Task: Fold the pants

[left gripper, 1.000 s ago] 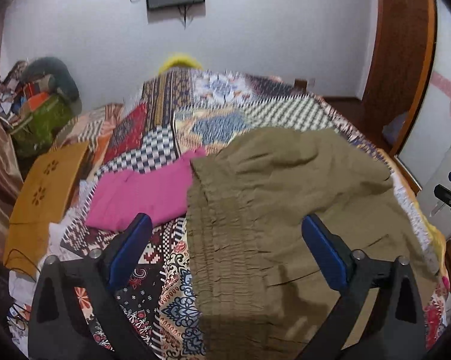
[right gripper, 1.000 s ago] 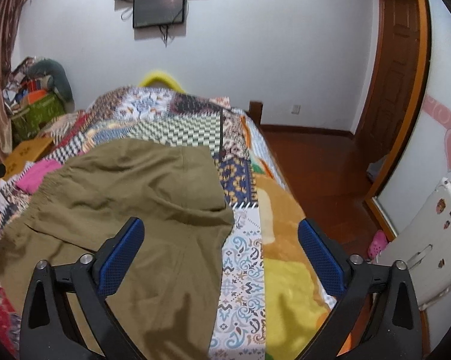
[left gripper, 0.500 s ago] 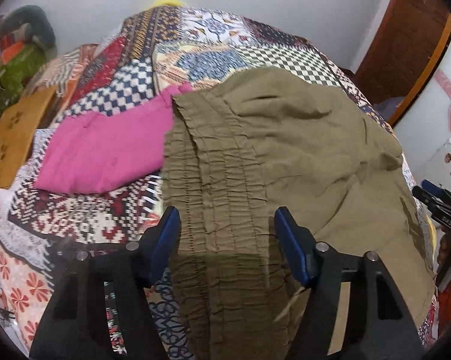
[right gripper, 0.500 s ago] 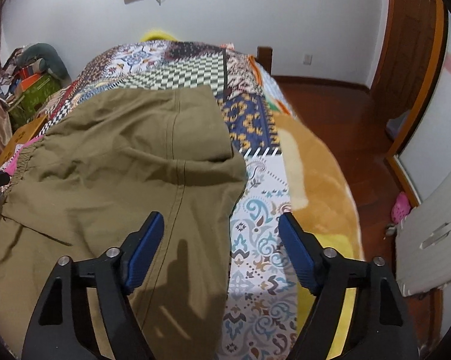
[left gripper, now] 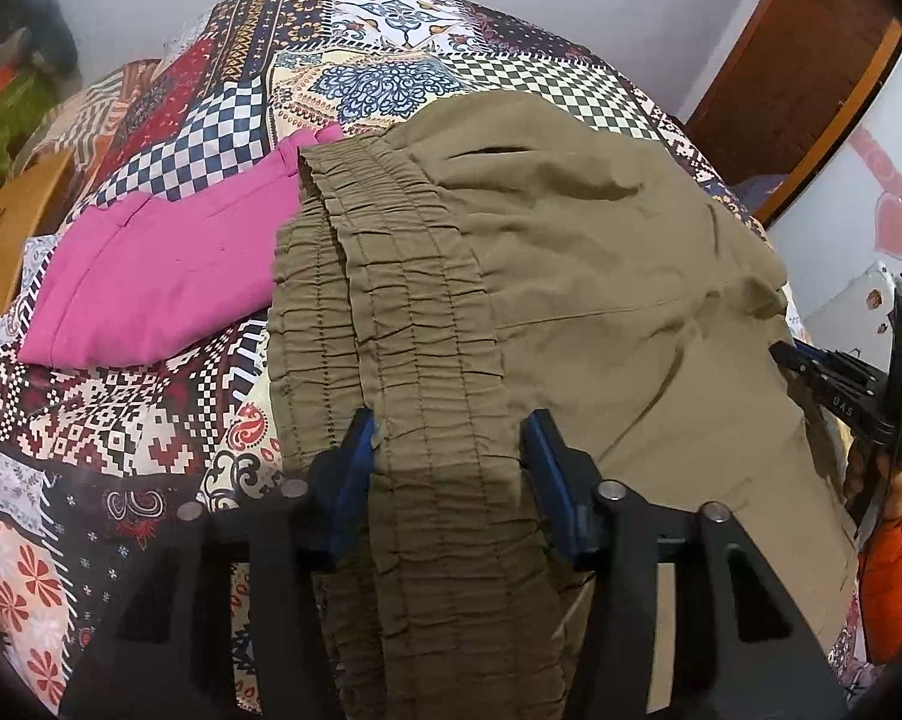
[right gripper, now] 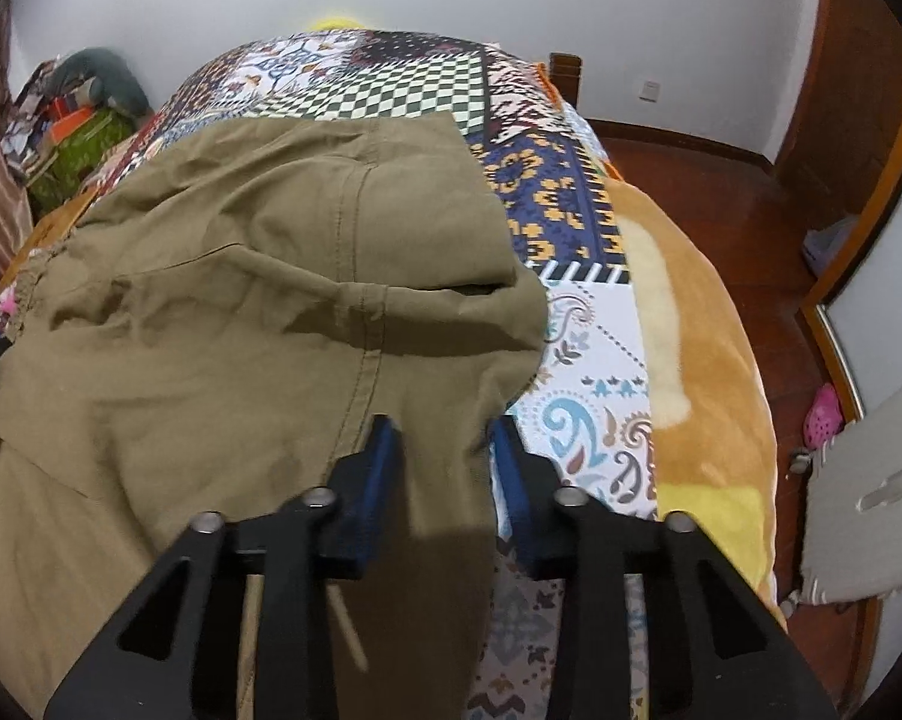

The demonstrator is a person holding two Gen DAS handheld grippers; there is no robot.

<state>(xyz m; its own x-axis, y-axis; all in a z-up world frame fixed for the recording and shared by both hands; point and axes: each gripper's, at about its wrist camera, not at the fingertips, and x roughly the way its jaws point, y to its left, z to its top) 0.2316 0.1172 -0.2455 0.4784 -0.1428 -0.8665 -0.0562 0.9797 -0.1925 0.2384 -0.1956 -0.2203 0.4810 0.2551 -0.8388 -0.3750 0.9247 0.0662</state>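
Observation:
Olive-green pants [left gripper: 571,276] lie spread on the patchwork bedspread [left gripper: 151,396], folded over once. My left gripper [left gripper: 451,450] straddles the shirred elastic waistband [left gripper: 391,312], its blue fingers partly closed with the band between them. My right gripper [right gripper: 445,456] straddles the right edge of the pants [right gripper: 259,312], its fingers narrowed with cloth between them. The right gripper also shows in the left wrist view [left gripper: 835,384] at the far right edge of the pants.
A folded pink garment [left gripper: 157,276] lies left of the waistband. A wooden tray [left gripper: 1,240] sits at the bed's left edge. The bed's right edge drops to a wooden floor [right gripper: 721,210]. A white board [right gripper: 871,510] leans at right.
Both grippers have moved down and forward onto the pants and their fingers have narrowed from wide open to around the cloth.

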